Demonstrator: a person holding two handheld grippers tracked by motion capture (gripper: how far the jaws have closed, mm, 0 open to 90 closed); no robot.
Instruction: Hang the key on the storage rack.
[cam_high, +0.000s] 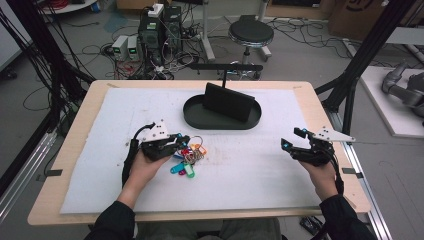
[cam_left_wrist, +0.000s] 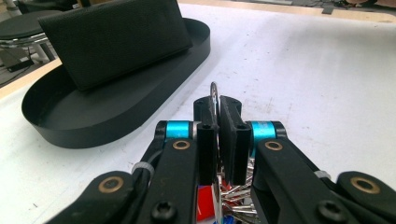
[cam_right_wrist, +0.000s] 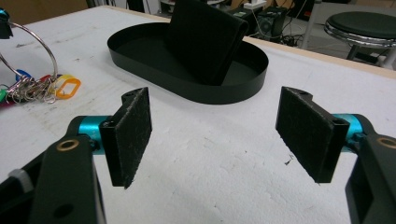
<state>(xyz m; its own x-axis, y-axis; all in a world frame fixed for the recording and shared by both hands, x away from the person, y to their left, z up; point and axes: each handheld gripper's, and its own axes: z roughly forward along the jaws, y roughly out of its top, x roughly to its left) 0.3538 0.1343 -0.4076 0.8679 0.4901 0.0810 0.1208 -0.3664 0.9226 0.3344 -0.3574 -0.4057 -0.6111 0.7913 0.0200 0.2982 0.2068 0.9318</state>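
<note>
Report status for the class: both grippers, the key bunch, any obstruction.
Left gripper shut on large metal key ring with coloured tags. Right gripper open, nothing between its pads. Oval black tray ahead, path unobstructed.

key ring (cam_left_wrist: 214, 95): shiny metal | key tags (cam_high: 183, 168): glossy coloured plastic | tray (cam_high: 195, 119): matt black | table cover (cam_high: 250, 165): white, rough, scuffed | table edge (cam_high: 75, 131): pale wood

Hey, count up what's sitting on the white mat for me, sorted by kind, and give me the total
Black oval tray: 1
Black wallet standing in the tray: 1
Key ring with coloured tags: 1
Total: 3
</note>
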